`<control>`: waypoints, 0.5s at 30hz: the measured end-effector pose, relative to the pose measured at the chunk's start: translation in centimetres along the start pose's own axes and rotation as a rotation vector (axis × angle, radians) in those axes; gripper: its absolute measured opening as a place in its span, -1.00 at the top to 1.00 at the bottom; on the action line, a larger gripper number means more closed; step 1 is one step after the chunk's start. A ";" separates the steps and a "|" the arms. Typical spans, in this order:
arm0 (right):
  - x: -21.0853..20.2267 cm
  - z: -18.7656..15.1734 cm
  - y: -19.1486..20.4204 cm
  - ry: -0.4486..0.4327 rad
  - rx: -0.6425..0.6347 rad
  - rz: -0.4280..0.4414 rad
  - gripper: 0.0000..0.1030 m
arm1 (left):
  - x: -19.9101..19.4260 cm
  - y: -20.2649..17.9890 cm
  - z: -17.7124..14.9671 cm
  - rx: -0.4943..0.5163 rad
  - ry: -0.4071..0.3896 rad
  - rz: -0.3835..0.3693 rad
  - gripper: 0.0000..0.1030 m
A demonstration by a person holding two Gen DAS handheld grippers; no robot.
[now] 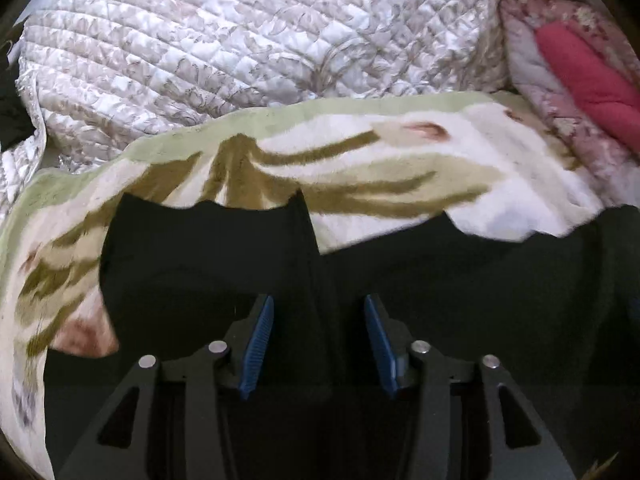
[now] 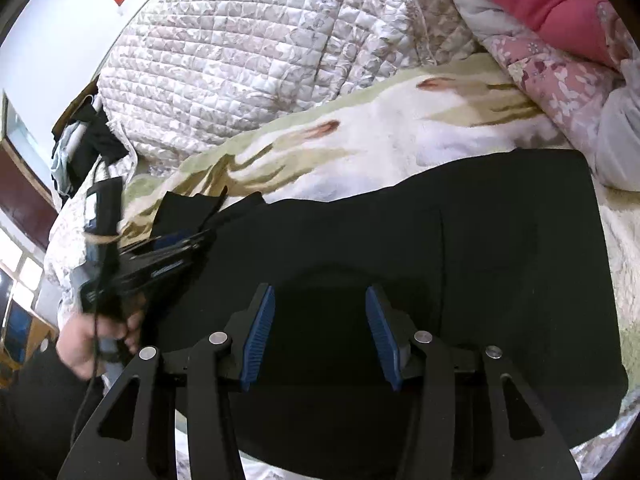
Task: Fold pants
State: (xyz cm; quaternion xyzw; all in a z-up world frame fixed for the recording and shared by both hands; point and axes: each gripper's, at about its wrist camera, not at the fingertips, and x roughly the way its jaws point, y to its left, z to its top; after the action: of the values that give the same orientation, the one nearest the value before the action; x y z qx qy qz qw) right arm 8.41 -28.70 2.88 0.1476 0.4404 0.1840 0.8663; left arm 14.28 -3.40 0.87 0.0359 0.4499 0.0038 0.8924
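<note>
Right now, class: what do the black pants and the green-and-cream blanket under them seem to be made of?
Black pants: probably a smooth, matte woven or knit cloth; it shows no sheen and soft creases. Blanket: likely plush fleece; its surface looks fuzzy, with a printed leaf pattern.

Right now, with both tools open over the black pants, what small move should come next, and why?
Probably close the left tool on the raised fold of the black pants: that ridge stands between its open pads. The right tool hovers open over flat cloth, with nothing raised to grip.
</note>
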 end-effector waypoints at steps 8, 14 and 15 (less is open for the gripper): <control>0.7 0.0 0.3 0.029 0.003 0.011 0.07 | -4.1 3.4 -1.2 -0.121 -0.107 0.010 0.91; 0.4 -0.4 0.4 0.028 0.004 0.003 0.07 | -12.2 9.5 -6.4 -0.335 -0.237 0.030 0.91; 0.5 -0.4 0.4 0.028 0.002 0.001 0.07 | -13.0 10.3 -7.6 -0.364 -0.246 0.045 0.91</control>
State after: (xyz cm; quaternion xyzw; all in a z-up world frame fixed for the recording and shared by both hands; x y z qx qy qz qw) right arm 8.23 -28.13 2.46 0.1460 0.4525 0.1860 0.8599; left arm 0.72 6.84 7.50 -0.1157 0.3288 0.1003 0.9319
